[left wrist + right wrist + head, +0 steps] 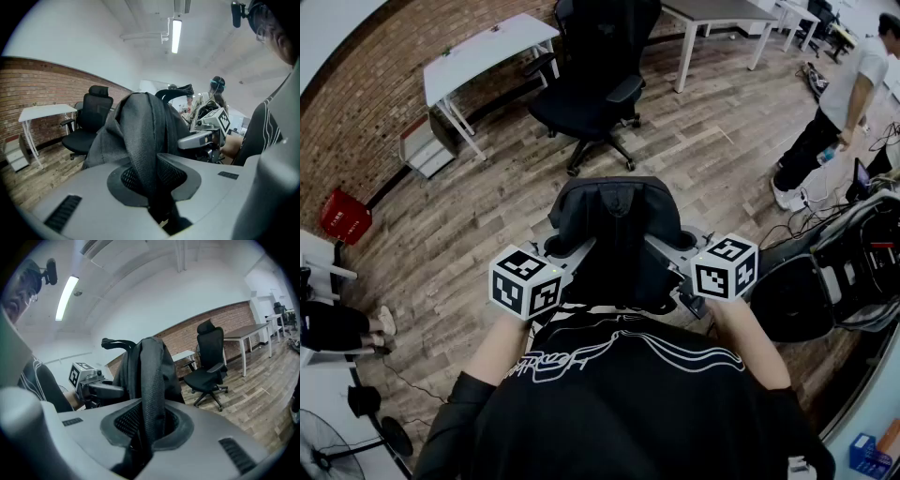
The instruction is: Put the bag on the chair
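Bag: a black backpack of soft, slack cloth. It hangs upright in loose folds between my two claws, just before my chest and above the floor.
Bag's cloth: smooth and dark grey-black on the body. The straps are padded, with a coarse mesh face.
Bag's top: a curved carry handle stands up from it and shows in both gripper views.
Left claw: clamped on a mesh strap. The strap runs down through my dark pads and fills the narrow gap between the jaws.
Right claw: closed tight in the same way on a mesh strap at its own side of the bag. The band passes straight down between the pads.
Both claws, head view: my left claw and right claw meet the bag from either side at about the same height, with the bag's bulk hanging between them.
Chair: a black office chair with headrest and armrests on a star base. It stands on the floor beyond the bag, well apart from it, and the bag is not yet on it.
Around: a white desk stands by the brick wall, left of the chair. A person stands at the far right.
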`<state>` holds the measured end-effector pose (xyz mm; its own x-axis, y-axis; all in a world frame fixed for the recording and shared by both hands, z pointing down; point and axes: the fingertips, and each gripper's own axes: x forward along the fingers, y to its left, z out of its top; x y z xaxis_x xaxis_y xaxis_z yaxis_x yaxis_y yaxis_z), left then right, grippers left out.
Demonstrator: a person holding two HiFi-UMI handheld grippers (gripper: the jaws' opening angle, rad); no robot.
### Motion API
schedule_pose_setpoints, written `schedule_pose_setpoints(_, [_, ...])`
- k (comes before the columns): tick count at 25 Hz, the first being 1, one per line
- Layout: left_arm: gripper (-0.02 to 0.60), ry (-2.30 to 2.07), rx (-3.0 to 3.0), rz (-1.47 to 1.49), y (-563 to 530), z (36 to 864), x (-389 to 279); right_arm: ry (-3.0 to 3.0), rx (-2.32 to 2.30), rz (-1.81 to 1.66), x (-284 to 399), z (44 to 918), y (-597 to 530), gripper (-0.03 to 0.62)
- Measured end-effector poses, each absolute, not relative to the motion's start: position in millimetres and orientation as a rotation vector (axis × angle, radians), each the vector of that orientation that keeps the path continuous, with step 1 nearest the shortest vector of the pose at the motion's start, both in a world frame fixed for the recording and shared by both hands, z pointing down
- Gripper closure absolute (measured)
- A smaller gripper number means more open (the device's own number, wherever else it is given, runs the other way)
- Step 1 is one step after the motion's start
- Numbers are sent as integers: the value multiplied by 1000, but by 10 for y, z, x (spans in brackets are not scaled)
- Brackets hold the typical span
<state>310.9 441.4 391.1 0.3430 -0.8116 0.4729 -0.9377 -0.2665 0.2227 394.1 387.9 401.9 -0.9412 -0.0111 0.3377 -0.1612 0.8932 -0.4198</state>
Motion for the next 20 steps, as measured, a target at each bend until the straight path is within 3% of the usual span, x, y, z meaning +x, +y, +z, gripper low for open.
schedule_pose_setpoints(20, [502,-1509,2155,375,3896,4013,2823,-2702,117,675,3675,4110,3381,540])
